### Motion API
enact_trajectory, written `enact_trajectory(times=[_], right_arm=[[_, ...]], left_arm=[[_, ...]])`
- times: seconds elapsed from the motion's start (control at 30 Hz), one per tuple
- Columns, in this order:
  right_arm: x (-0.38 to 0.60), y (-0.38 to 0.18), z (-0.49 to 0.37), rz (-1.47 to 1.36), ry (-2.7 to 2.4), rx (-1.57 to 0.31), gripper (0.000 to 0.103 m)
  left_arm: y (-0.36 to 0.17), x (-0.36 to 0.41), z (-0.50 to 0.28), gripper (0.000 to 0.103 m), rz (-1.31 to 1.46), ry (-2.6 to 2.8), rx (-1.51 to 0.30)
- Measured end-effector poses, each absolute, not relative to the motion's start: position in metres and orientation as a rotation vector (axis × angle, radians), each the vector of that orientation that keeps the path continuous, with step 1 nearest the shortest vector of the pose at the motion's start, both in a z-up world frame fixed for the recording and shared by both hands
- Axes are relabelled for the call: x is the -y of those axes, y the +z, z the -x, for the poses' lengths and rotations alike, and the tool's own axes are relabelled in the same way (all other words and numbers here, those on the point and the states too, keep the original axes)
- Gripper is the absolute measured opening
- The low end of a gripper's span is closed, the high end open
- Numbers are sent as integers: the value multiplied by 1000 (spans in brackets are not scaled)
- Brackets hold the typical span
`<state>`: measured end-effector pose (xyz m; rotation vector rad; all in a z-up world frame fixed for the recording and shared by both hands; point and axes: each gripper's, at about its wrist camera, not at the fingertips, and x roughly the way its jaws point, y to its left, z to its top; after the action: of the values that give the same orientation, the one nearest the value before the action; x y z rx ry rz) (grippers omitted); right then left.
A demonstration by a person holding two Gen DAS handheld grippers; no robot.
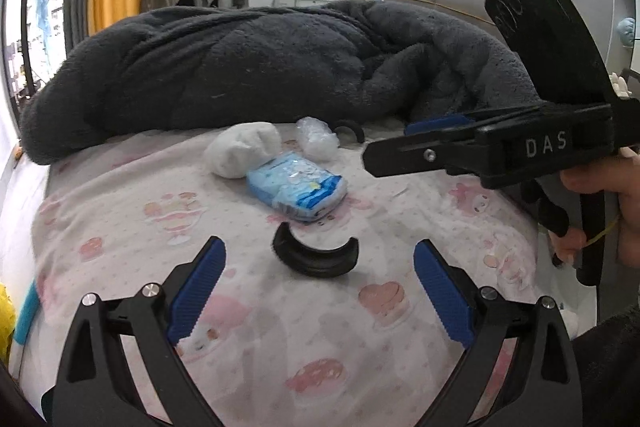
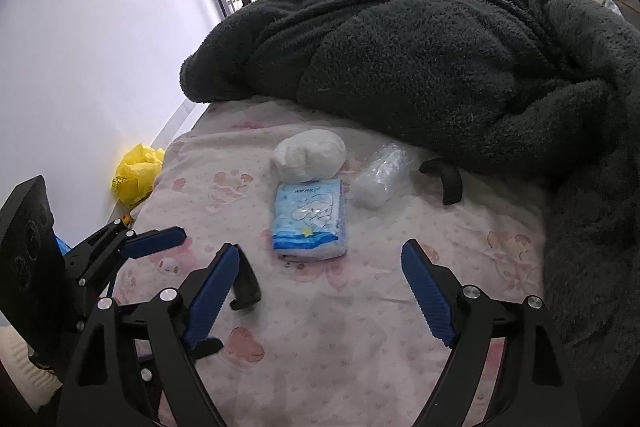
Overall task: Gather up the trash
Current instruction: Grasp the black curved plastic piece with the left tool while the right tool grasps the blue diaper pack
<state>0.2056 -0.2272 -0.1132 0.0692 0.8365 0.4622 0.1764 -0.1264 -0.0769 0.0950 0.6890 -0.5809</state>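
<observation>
Right wrist view: two black curved pieces (image 2: 245,289), one tissue pack (image 2: 309,219), both grippers' fingers (image 2: 428,287) apart.

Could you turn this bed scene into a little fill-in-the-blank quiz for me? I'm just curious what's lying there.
1. The tissue pack lying on the bedsheet is mostly ___ in colour.
2. The crumpled bag beside the bed is ___.
3. The heaped blanket at the far end is dark ___.
4. The curved black piece lies nearest the ___ gripper.

Missing words: blue; yellow; grey; left
</observation>
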Motion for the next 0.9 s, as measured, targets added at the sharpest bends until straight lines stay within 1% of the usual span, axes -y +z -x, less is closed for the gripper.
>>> enact_trajectory(times=[0.1,0.13,0.17,0.2,0.23,0.27,0.3,0.37,0.4,0.43,0.63,0.67,0.7,0.73,0.9], right_arm=[[228,-114,-211,-72,465,-841,84],[228,-116,-213,-71,465,-844,84],[228,-117,-215,-70,465,-847,84],[227,-118,-217,-71,467,-851,84],[227,-120,-219,-71,470,-856,84],[227,-123,-221,-71,472,-861,84],[227,-126,-224,-74,474,-868,84],[228,-130,-228,-85,480,-880,84],[227,-131,-230,-87,482,-883,84],[227,-132,-231,-86,485,-885,84],[217,-131,-238,-89,495,-889,84],[214,-131,-239,-88,495,-890,84],[212,-131,-240,-87,495,-891,84],[210,-131,-241,-84,494,-892,84],[199,-135,-246,-69,490,-905,84]], left_arm=[[-82,136,-183,96,-115,-591,-706],[-83,139,-183,93,-120,-595,-708],[-84,141,-184,86,-124,-602,-711],[-86,144,-186,81,-135,-610,-723],[-88,146,-187,74,-142,-613,-732],[-91,148,-189,70,-148,-617,-745],[-93,149,-190,68,-150,-623,-756],[-96,150,-192,57,-148,-632,-777],[-96,149,-194,54,-141,-633,-781],[-96,148,-195,47,-135,-632,-784],[-91,136,-197,44,-101,-605,-766],[-90,133,-196,40,-102,-602,-765],[-90,132,-197,30,-101,-602,-767],[-91,131,-197,23,-104,-600,-773],[-89,120,-198,23,-108,-584,-776]])
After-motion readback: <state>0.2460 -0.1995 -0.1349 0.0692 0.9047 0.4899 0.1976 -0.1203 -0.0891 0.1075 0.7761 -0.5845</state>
